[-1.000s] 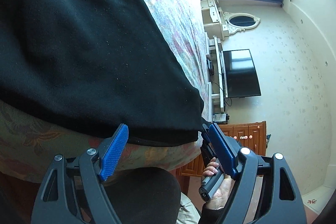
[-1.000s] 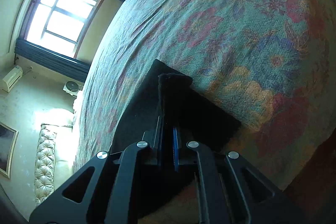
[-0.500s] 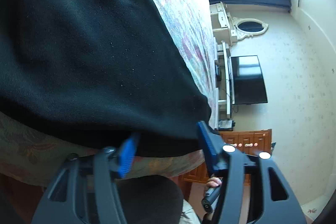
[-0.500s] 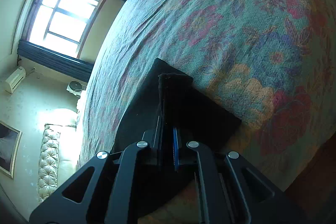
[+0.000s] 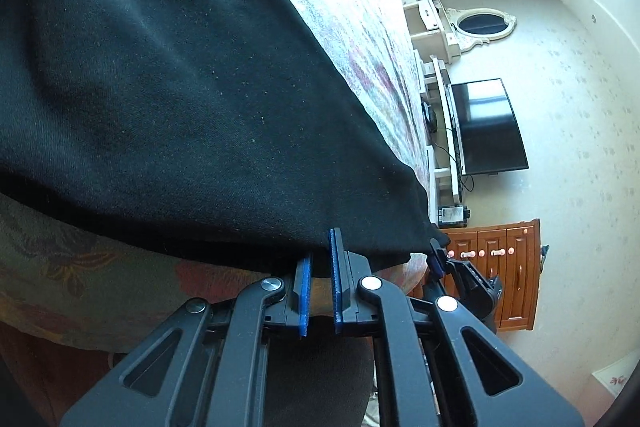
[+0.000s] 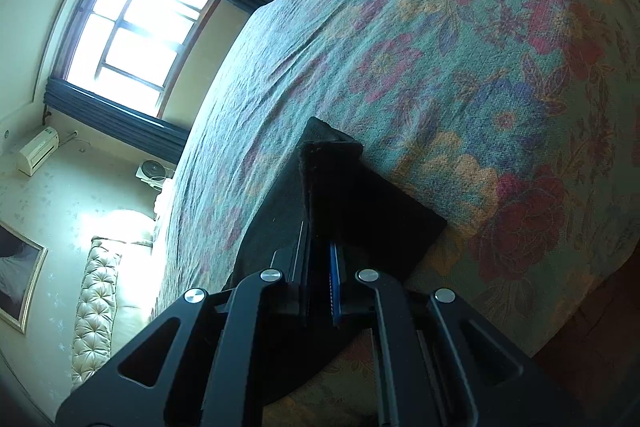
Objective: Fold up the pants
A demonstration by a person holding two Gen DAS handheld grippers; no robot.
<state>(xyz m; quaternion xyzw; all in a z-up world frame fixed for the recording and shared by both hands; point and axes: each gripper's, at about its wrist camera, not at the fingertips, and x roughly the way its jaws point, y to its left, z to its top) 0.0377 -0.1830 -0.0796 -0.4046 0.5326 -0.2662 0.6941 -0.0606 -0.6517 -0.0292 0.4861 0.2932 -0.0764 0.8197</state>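
Left gripper, bottom centre of the left wrist view: blue pads drawn in close, the near hem of the black pants is pinched between them at the bed's near edge. Right gripper, bottom centre of the right wrist view: jaws clamped tight on a raised corner of the pants, with a strip of doubled cloth standing up out of the pads. The other gripper's blue tip is seen at lower right of the left wrist view, just beside the pants' corner.

Step judged: both near corners are gripped, and a fold away from the near edge is being set up. The next move is judged to call for both corners being lifted together and carried over the cloth toward the far end at matched height, so the edge stays straight and no slack bunches between the grips.

Pants: black, matte, soft knit-like cloth with light lint specks, spread mostly flat on the floral bedspread, filling the upper left of the left wrist view. Near hem lies at the mattress edge, slightly overhanging. Only a narrow dark panel is seen in the right wrist view; whether it is already doubled cannot be told.
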